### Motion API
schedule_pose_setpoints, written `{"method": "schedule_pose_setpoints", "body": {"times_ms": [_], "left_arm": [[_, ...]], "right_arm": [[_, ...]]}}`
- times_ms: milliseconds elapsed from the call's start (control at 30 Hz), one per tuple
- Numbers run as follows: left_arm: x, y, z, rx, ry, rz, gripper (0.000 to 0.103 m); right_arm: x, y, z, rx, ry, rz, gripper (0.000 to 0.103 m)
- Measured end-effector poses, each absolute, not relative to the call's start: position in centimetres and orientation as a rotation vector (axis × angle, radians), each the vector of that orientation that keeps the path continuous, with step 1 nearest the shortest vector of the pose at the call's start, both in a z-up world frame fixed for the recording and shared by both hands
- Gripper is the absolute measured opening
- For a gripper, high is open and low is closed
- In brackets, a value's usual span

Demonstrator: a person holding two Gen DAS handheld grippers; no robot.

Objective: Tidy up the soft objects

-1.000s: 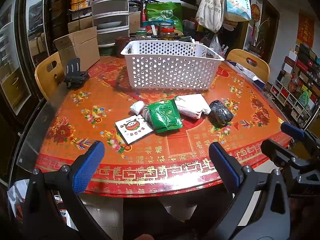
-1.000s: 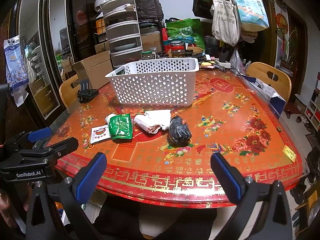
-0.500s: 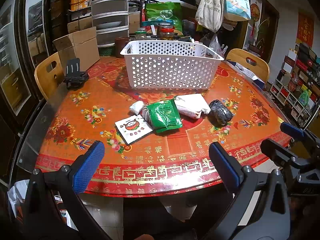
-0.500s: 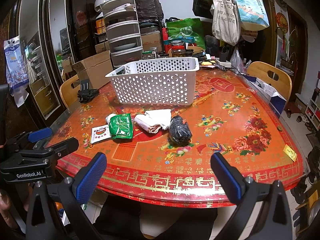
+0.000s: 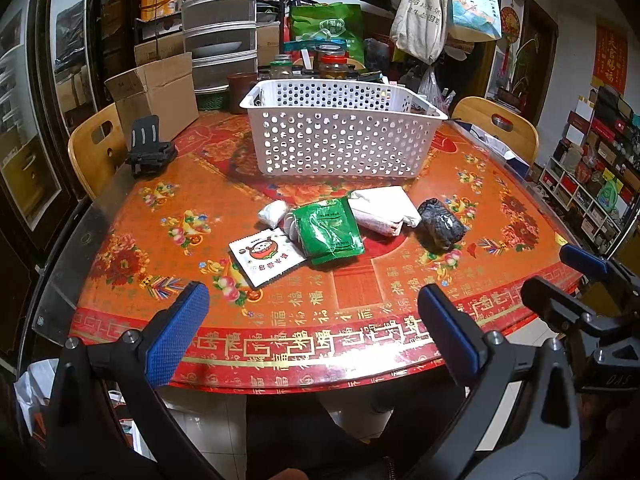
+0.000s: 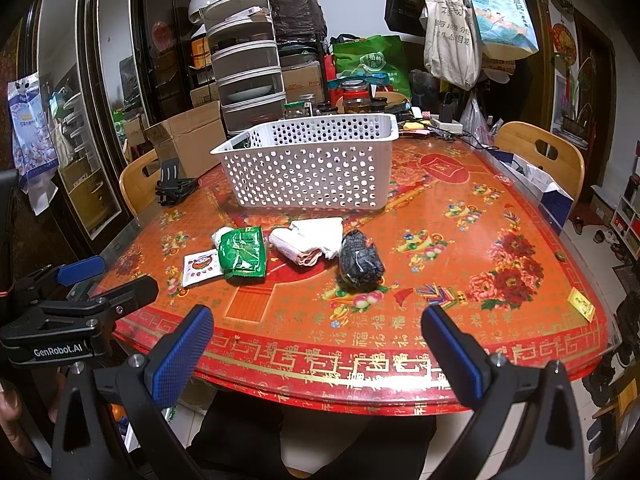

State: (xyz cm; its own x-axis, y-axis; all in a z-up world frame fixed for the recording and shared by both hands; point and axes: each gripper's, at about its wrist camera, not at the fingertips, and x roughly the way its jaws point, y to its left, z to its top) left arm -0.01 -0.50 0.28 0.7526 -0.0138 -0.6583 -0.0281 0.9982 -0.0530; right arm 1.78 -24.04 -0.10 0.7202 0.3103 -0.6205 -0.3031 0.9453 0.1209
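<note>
1. Our left claw [image 5: 312, 322] hangs at the near edge of the tabletop [image 5: 360, 292], jaws spread wide, holding nothing.
2. Our right claw [image 6: 316, 346] is the same: wide open, empty, poised over the near rim.
3. Ahead of both lies a row of soft things in mid-tabletop: a white sachet [image 5: 266, 257], a green pouch [image 5: 330, 230], a small white wad [image 5: 273, 213] behind them, a folded cloth [image 5: 384, 209], and a dark bundle [image 5: 440, 224].
4. The pouch overlaps the sachet's corner and lies just beside the cloth; the bundle sits slightly apart on the right.
5. Beyond them stands the white basket [image 5: 340, 140], seemingly empty, so we judge no sorting has been done yet.
6. Risks as we see them:
   - Closing on the pouch may drag the sachet or cloth along, because they touch.
   - The flat sachet could slide on the glossy tabletop instead of lifting.
   - The cloth may unfold if pinched by one layer.
   - Both claws reaching for the middle could collide.
   - A low carry could knock the basket wall and shove it back.
</note>
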Motion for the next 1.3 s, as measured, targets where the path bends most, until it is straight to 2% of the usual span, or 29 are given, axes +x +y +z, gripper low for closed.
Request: {"method": "schedule_pose_setpoints", "body": {"times_ms": [300,533,767,900,1200,1300], "left_arm": [[0.5,-0.5,-0.8,-0.048,0.723,0.021,0.103],[2.3,1.8,-2.9,-0.093,0.699,0.004,0.103],[5.9,5.9,-7.3,-0.142,0.806,-0.017,0.103],[7.2,7.5,-8.7,-0.131,0.815,0.012,0.103],[10.5,6.2,-10.7,-0.048,0.842,-0.015,0.099],[11.5,5.7,-10.8,-0.033,0.844,-0.017,0.098]], "right_arm": [[1.8,-23.8,-0.5,0.031,0.68,0.363,0.103],[3.1,-24.3,-2.0,0.053,0.559,0.345,0.103],[9.2,-25.6,-6.8,0.136,0.764,0.324,0.103],[11.0,-24.8,-7.9,0.082,0.778,0.329,0.096],[13.4,-23.8,-8.6,0.06,0.783,0.364,0.088],[14.0,-23.6,-8.7,0.049,0.79,0.37,0.082]]}}
